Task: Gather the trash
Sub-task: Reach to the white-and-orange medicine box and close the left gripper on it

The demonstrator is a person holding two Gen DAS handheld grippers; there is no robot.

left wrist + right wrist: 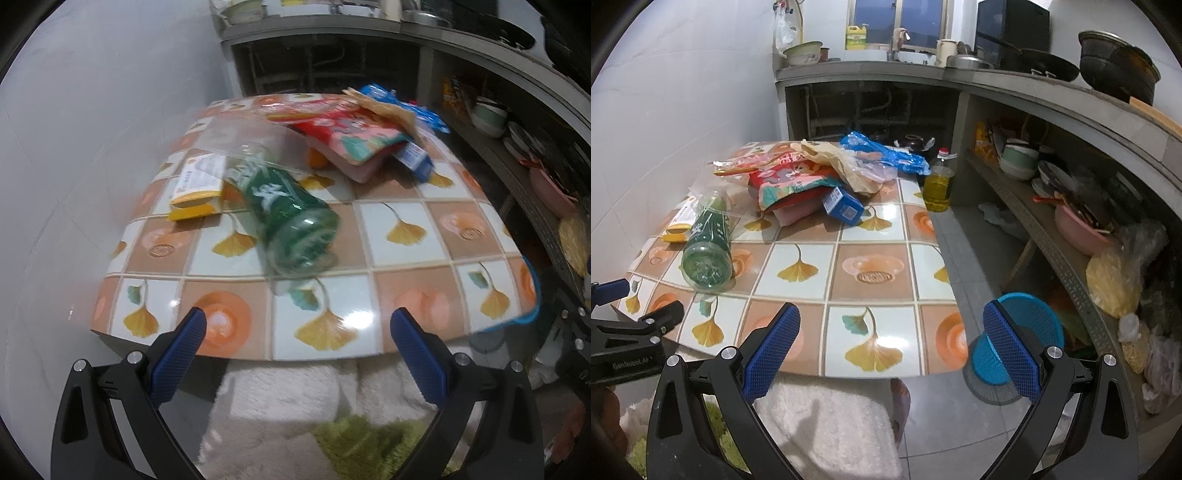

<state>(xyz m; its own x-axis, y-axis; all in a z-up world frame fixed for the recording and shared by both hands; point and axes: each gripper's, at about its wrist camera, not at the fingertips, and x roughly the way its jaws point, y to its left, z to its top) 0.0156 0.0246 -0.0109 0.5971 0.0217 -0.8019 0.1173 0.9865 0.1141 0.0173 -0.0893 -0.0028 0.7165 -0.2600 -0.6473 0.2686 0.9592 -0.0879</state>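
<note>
Both your left hand-held gripper (297, 326) and right hand-held gripper (890, 325) gape wide and empty at the surface (871, 277) edge. The green bottle (291, 221) lies on its side near you: light, slick, crushable, so pinch its mid-body. Only the right view shows the blue bin (1034, 314) on the floor

Your green plastic bottle (291, 218) lies on its side, base toward you, near the surface's front-left edge. Just behind it sits a yellow carton (197, 184). Farther back there's a heap: red snack bag (792, 181), blue box (844, 206), crumpled blue wrapper (886, 153).
</note>
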